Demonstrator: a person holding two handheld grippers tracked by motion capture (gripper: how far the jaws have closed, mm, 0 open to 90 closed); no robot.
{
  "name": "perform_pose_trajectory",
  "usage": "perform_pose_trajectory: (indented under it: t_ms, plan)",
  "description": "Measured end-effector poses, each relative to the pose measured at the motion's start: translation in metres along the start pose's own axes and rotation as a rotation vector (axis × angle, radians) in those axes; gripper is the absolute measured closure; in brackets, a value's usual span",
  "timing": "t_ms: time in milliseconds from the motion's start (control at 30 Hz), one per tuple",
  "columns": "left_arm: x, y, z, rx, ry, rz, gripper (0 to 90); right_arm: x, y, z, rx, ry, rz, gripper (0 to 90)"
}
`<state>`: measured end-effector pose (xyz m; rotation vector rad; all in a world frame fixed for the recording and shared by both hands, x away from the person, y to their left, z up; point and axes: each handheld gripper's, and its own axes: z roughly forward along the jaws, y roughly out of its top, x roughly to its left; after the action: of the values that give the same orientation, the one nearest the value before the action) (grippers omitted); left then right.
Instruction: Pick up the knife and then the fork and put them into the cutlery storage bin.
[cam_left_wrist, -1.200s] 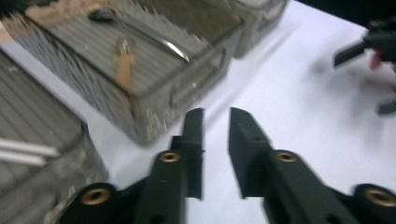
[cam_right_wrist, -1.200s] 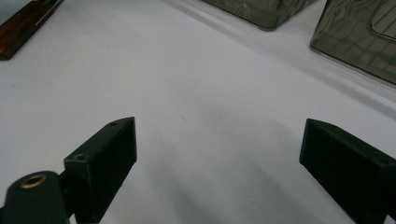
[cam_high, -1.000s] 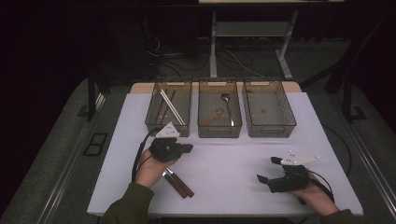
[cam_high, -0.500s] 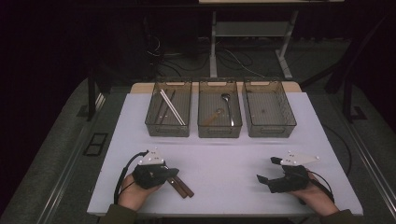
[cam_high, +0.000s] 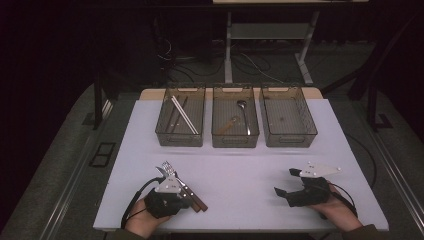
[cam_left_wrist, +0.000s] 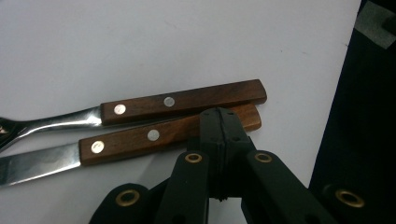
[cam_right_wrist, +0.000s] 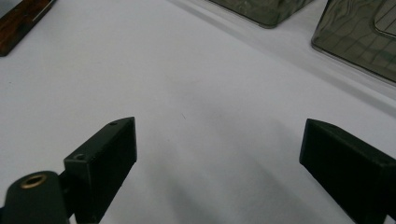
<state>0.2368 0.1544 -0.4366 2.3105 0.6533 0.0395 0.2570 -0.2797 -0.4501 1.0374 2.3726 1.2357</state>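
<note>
Left claw (cam_high: 167, 192) dropped onto knife (cam_left_wrist: 140, 140).

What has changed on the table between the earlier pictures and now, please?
The left gripper has drawn back toward the near table edge, coming down over the wooden handles of the fork and knife. Its jaws are shut with nothing between them, their tips above the knife handle. The right gripper stayed put, open, and the three bins and their contents are unchanged.
</note>
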Motion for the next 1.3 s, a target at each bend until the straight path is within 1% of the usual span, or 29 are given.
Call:
perform_pose_trajectory:
  t_ms: [133,333,500,733,833,967,1167,1300]
  plan:
    - [0.001,0.004,0.003,-0.001,-0.002,0.014,89.2,-0.001,0.0,0.001,0.004,-0.002,0.003,10.8]
    - [0.005,0.015,0.013,0.007,-0.001,0.04,89.2,0.0,0.0,0.001,0.004,-0.002,0.005,10.8]
    - [0.009,0.02,0.017,0.007,-0.004,0.044,89.2,-0.001,0.0,0.002,0.007,-0.002,0.006,10.8]
    - [0.012,0.029,0.025,0.017,0.017,0.061,89.2,0.0,0.0,0.002,0.008,0.0,0.003,10.8]
    - [0.015,0.034,0.029,0.019,0.04,0.071,89.2,0.0,0.0,0.002,0.007,0.002,0.003,10.8]
    - [0.021,0.039,0.034,0.026,0.057,0.07,89.2,0.0,0.0,0.002,0.007,0.001,0.003,10.8]
    - [0.03,0.047,0.039,0.021,0.098,0.056,89.2,0.0,0.0,0.002,0.009,0.004,0.001,10.8]
    - [0.036,0.051,0.042,0.007,0.093,0.039,89.2,0.0,0.0,0.002,0.012,0.005,0.0,10.8]
